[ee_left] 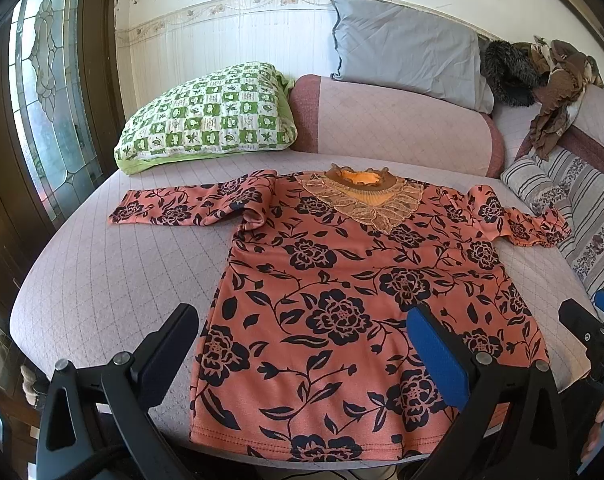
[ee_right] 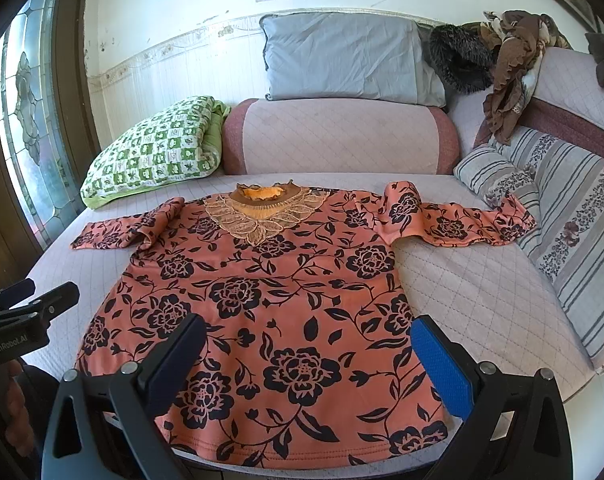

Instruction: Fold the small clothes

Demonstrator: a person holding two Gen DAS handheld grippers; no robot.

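Top (ee_left: 342, 300): salmon-orange with black roses, spread face up across the centre of both frames, hem toward the lower edge, lace collar (ee_left: 366, 196) toward the upper middle.
Sleeves: one stretched flat toward frame left (ee_left: 182, 206); the other toward frame right (ee_right: 458, 220), bunched into a raised fold at the shoulder, cuff touching the striped cushion (ee_right: 574, 240).
Surface: pale quilted cover (ee_left: 114, 280) under the whole top, bare on both sides of it.
Left gripper (ee_left: 302, 344): low in the left wrist view, jaws spread wide, nothing between them but the lower part of the top seen beyond; contact with the cloth hard to judge, apparently above it.
Right gripper (ee_right: 306, 348): low in the right wrist view, jaws likewise wide apart and holding nothing, framing the hem area.
Neighbouring tools: each gripper also shows at the edge of the other's view, lower right and lower left.
Backdrop: green checked pillow (ee_left: 206, 120) at upper left, pink bolster (ee_right: 342, 136) behind the collar, grey pillow (ee_right: 342, 60) against the wall, brown clothes (ee_right: 510, 80) heaped at upper right.
Far left: leaded glass door (ee_left: 50, 92).
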